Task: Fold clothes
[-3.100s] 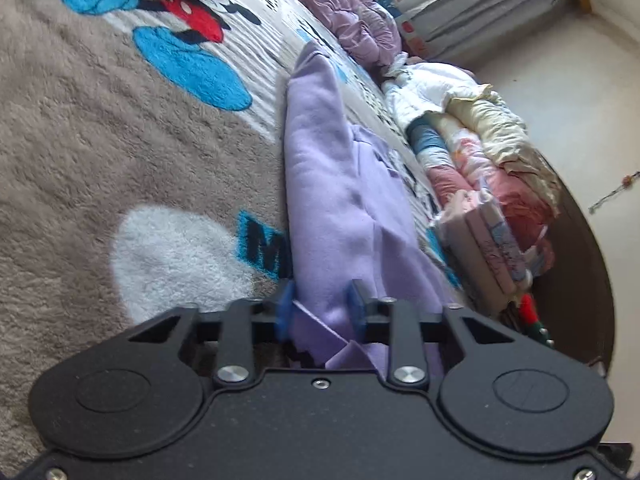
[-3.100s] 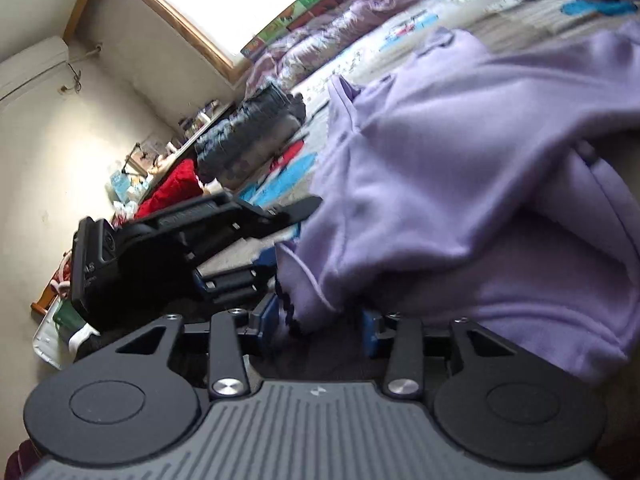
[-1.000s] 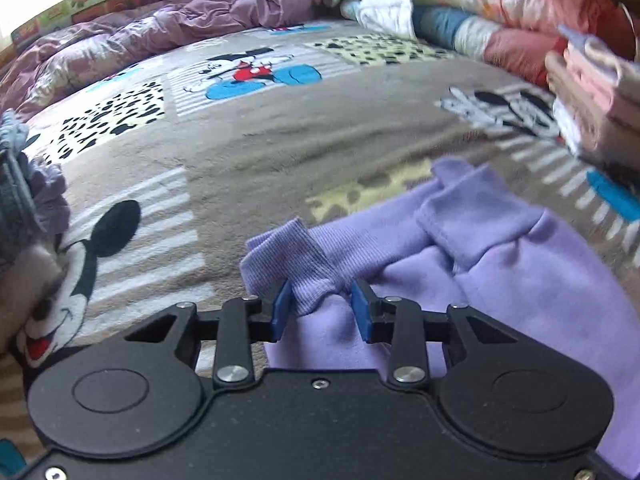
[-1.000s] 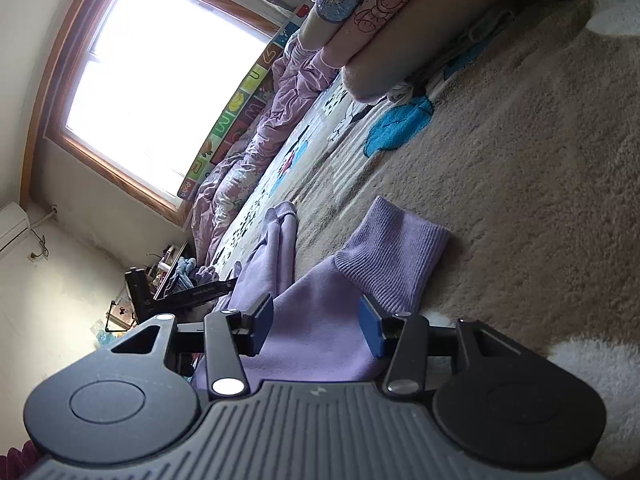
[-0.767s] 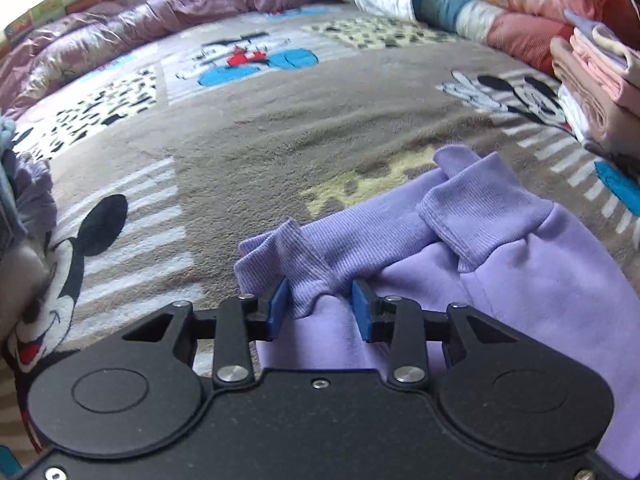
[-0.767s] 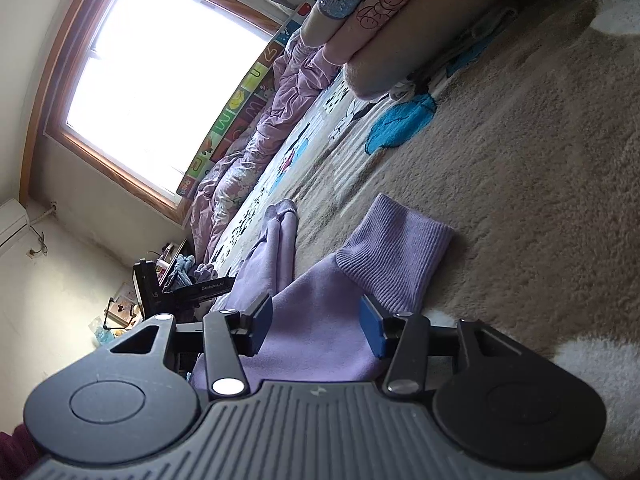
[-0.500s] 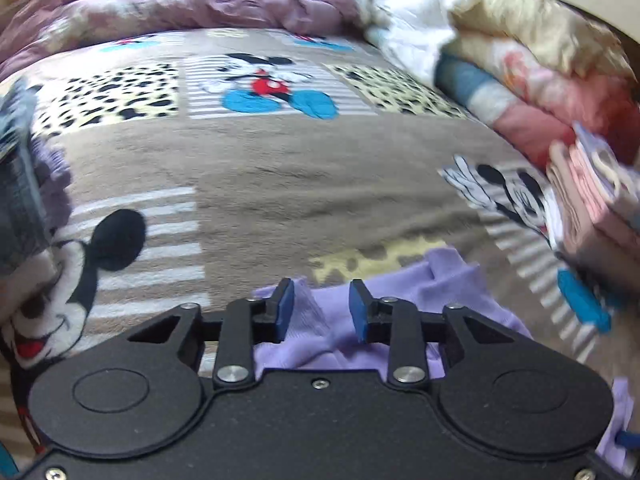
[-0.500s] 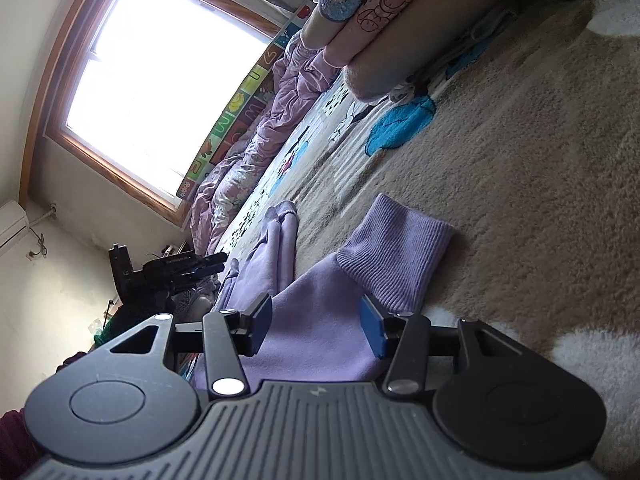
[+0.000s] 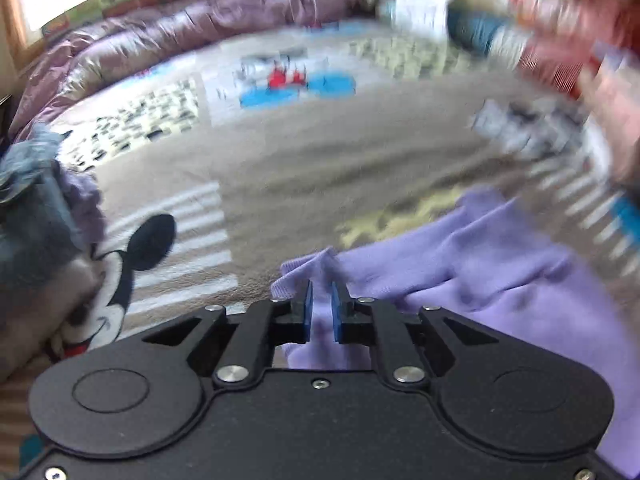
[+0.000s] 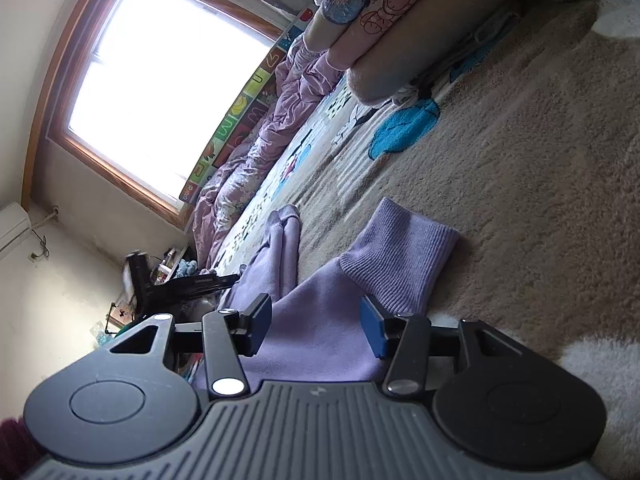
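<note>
A lilac sweatshirt (image 9: 480, 272) lies on the brown cartoon-print blanket (image 9: 300, 168). My left gripper (image 9: 320, 314) has its blue pads nearly together on a ribbed corner of the sweatshirt (image 9: 304, 268). In the right wrist view my right gripper (image 10: 316, 330) is open, its fingers astride a sleeve of the same sweatshirt (image 10: 320, 320), whose ribbed cuff (image 10: 396, 256) lies flat on the blanket (image 10: 520, 200). The left gripper also shows in the right wrist view (image 10: 180, 280), at the far end of the garment.
A stack of folded clothes (image 10: 384, 20) lies to the right. A purple quilt (image 9: 180, 36) runs along the window side. A pile of bedding (image 9: 520, 20) lies at the back right. A grey-blue garment (image 9: 36, 220) sits at the left.
My left gripper has closed its pads on the ribbed corner of the sweatshirt and is moving, blurring its view. My right gripper has stayed open and still over the sleeve.
</note>
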